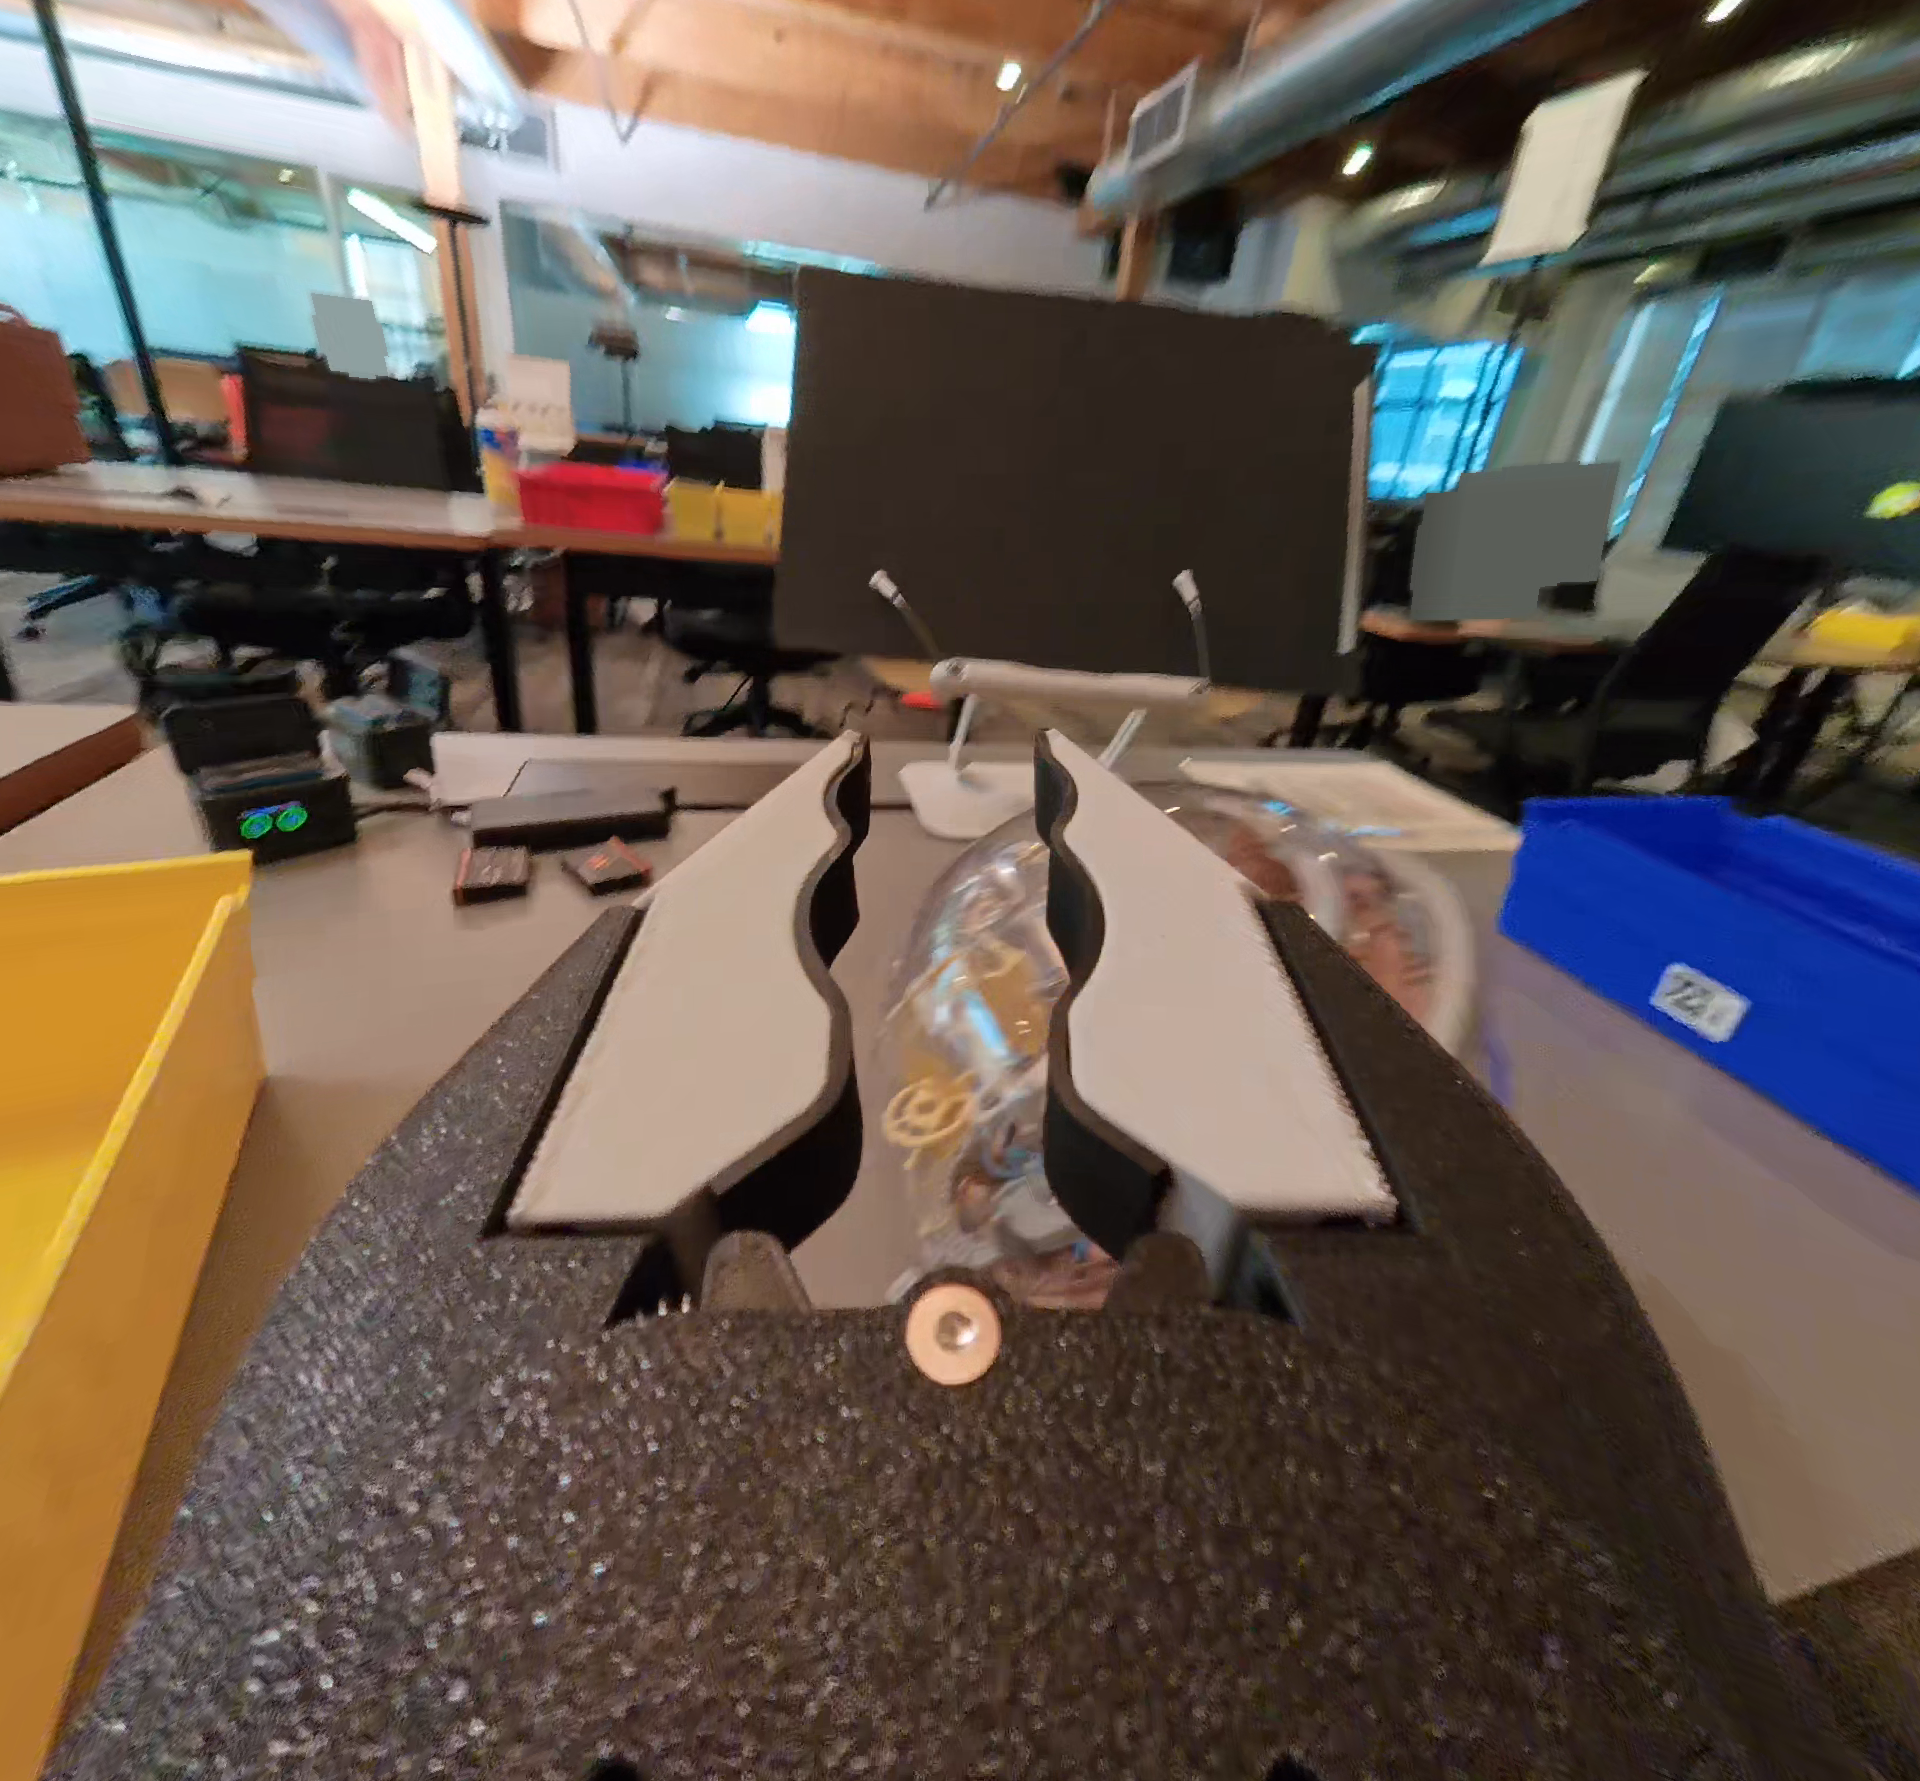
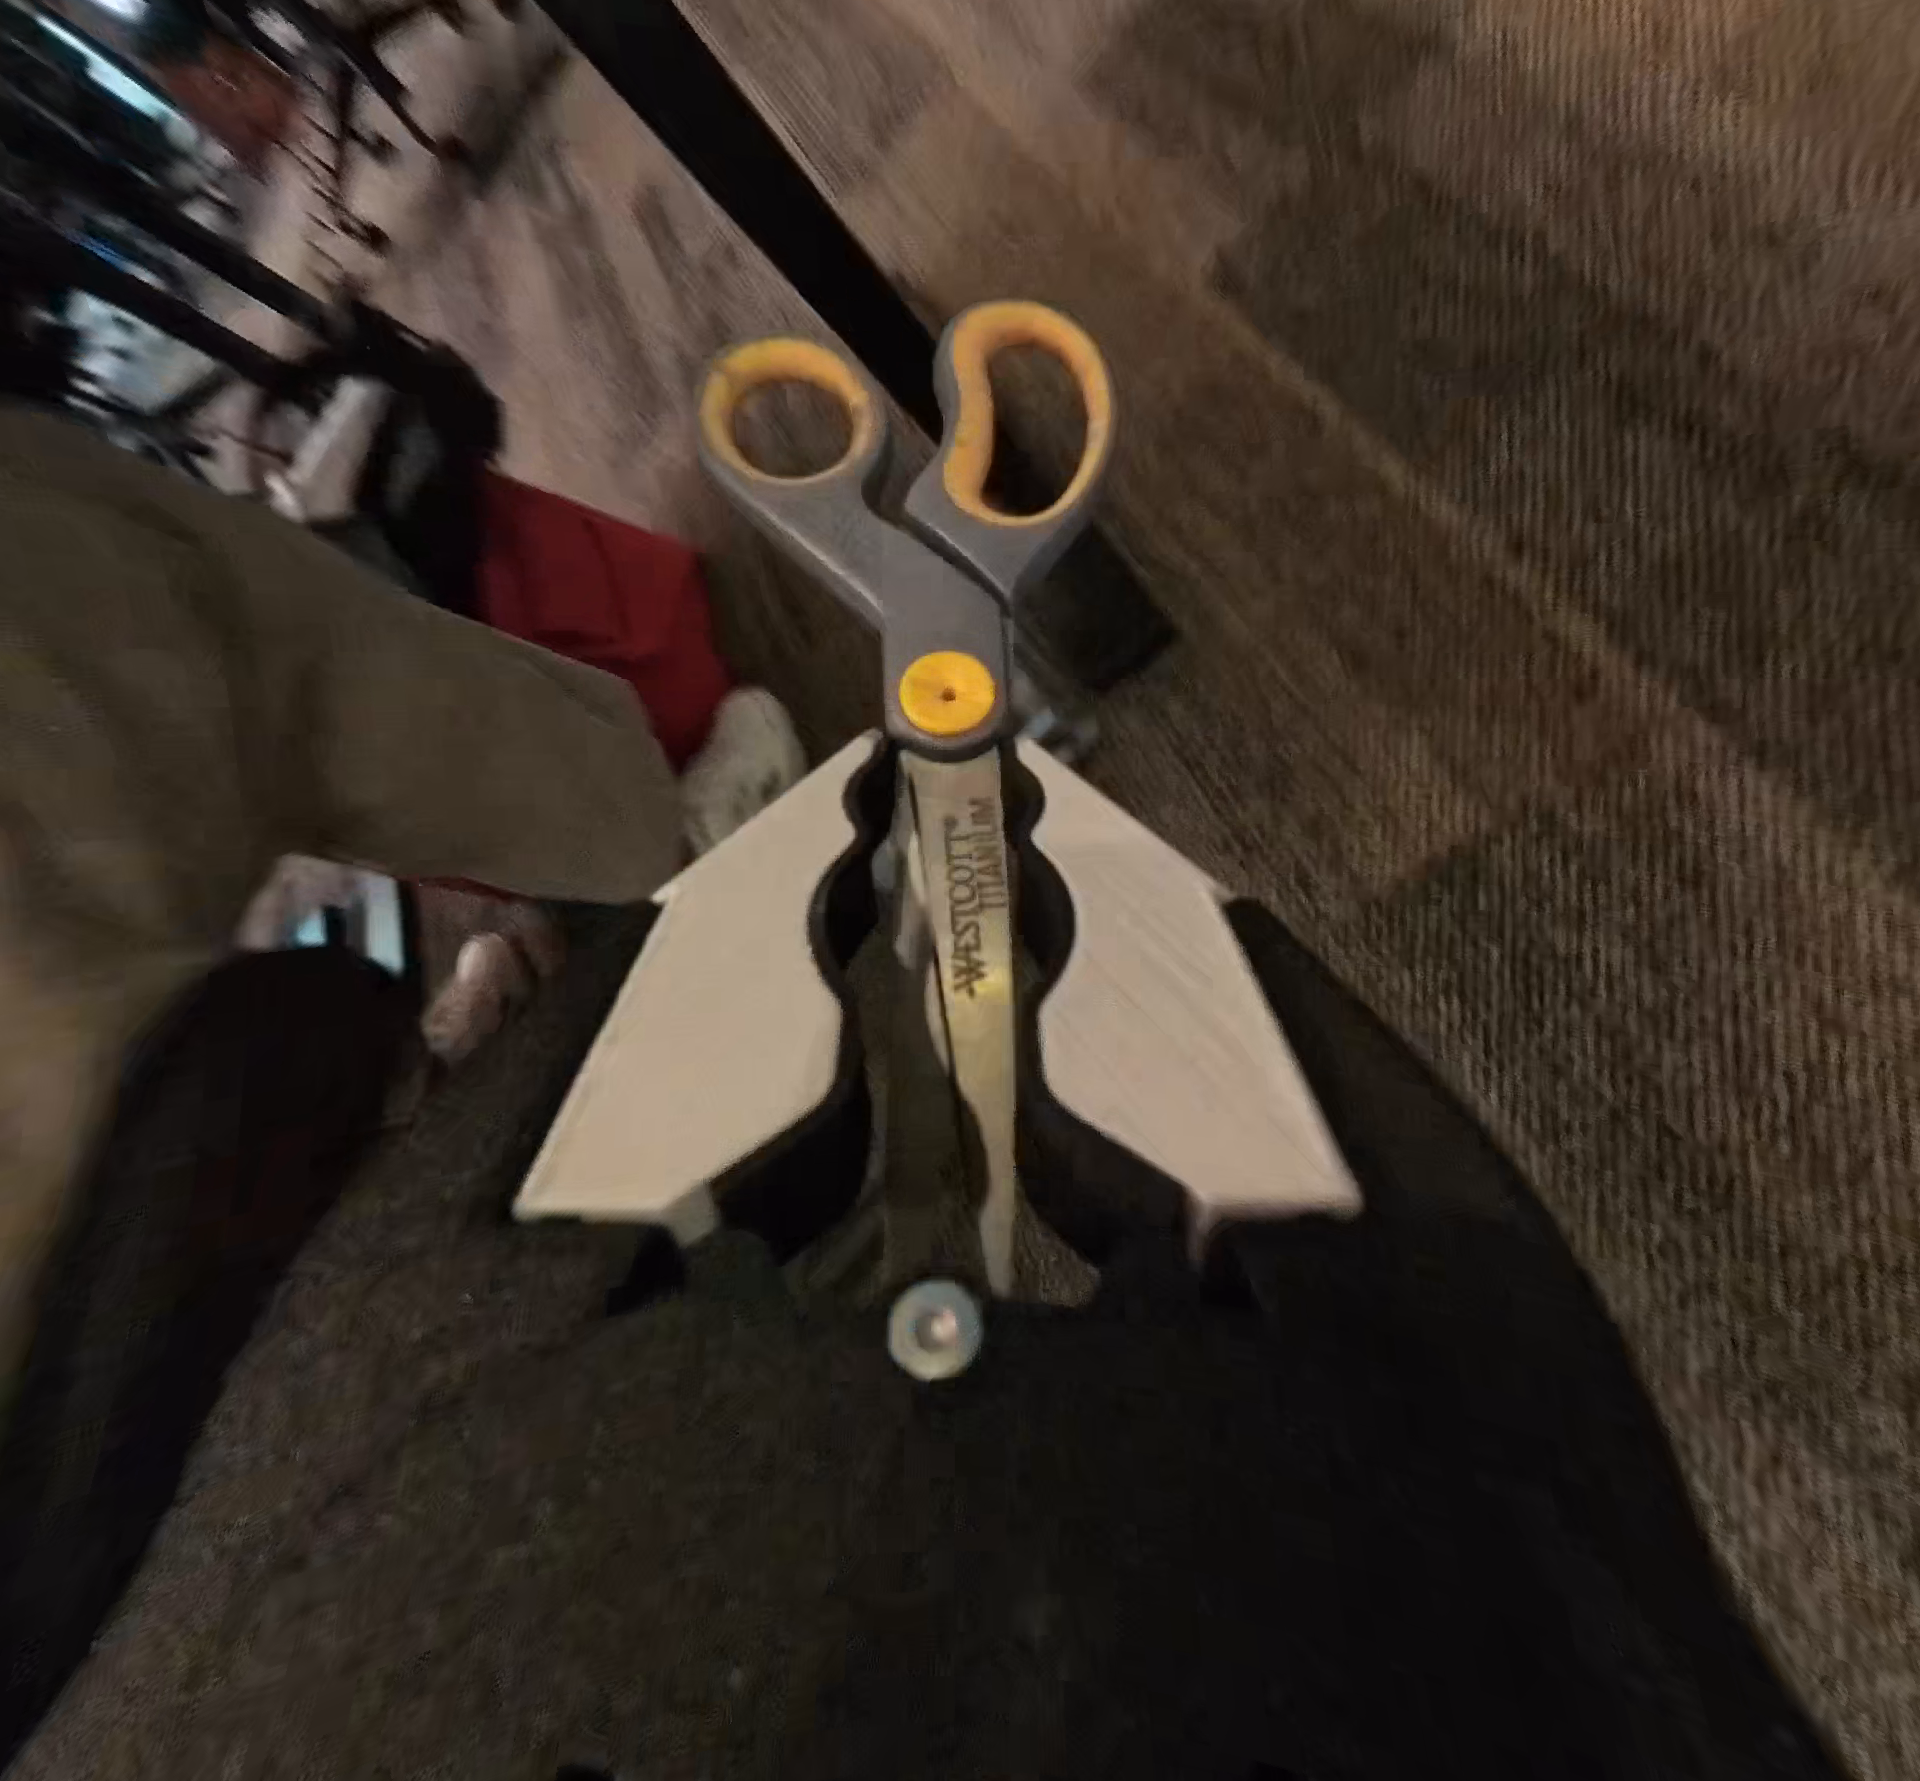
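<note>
In the left wrist view, my left gripper (image 1: 951, 755) is closed on a clear plastic bag (image 1: 966, 1025) of pretzel-like snacks. The bag bulges between the two white fingers (image 1: 727, 983) and out to the right, over a grey table (image 1: 416, 1004). In the right wrist view, my right gripper (image 2: 951, 765) is shut on the blades of grey scissors with yellow-lined handles (image 2: 935, 609). The handles point away from me, over brown carpet (image 2: 1455, 588). The view is blurred.
A yellow bin (image 1: 104, 1108) stands at the left of the table and a blue bin (image 1: 1714, 931) at the right. A white stand (image 1: 1070, 687) and black devices (image 1: 275, 796) sit at the back. A person's olive sleeve (image 2: 260, 692) and a black bar (image 2: 727, 173) cross the right wrist view.
</note>
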The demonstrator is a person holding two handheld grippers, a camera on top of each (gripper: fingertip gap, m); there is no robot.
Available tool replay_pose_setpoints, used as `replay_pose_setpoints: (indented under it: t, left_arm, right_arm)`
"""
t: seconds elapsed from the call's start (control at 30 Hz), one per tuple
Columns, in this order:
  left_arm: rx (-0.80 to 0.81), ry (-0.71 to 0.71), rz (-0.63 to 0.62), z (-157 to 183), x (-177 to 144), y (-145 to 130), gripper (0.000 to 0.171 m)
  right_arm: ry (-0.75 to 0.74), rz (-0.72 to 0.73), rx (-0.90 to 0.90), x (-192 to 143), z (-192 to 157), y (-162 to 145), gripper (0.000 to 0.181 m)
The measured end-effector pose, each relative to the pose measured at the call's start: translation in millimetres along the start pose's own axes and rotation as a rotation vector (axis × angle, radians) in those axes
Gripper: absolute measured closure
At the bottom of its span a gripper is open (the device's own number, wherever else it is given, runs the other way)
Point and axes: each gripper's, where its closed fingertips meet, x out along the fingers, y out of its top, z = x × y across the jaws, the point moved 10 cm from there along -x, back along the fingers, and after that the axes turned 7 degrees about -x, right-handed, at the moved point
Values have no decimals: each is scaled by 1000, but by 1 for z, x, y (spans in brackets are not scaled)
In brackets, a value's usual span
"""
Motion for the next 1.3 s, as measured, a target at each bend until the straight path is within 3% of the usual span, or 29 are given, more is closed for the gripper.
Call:
replay_pose_setpoints:
  t: [0.1, 0.2, 0.37, 0.5, 0.6, 0.67, 0.8, 0.93, 1.03, 1.17, 1.23, 1.3]
  left_arm:
    - [17, -110, 52, 18, -21, 3, 144]
    - [24, -292, 18, 50, -39, -10, 144]
    - [-128, -655, -181, 102, -68, -54, 142]
    - [-343, -885, -425, 110, -85, -79, 133]
    - [-490, -996, -579, 95, -92, -83, 122]
    - [-418, -1019, -639, 81, -98, -88, 122]
    - [-141, -875, -661, 48, -112, -101, 121]
    - [-218, -872, -721, 21, -133, -116, 120]
    - [-270, -907, -862, 8, -151, -136, 118]
    - [-346, -1021, -960, 5, -177, -148, 119]
    - [-322, -1028, -988, 4, -187, -155, 121]
    - [-343, -1057, -981, 5, -192, -160, 158]
  right_arm:
    - [79, 161, -160, -71, -49, 59, 164]
    - [197, 236, -476, -131, -119, 101, 164]
    - [459, 291, -954, -179, -252, 110, 163]
    - [642, 339, -1263, -180, -339, 83, 163]
    - [695, 339, -1505, -175, -389, 58, 163]
    - [749, 320, -1630, -172, -418, 43, 163]
    - [899, 308, -1846, -167, -466, 22, 163]
    - [1110, 285, -2001, -158, -497, 3, 165]
    - [1257, 262, -2092, -149, -516, -11, 164]
    - [1366, 280, -2175, -132, -538, -20, 162]
    - [1440, 234, -2175, -124, -547, -20, 162]
    - [1484, 197, -2167, -112, -555, -21, 163]
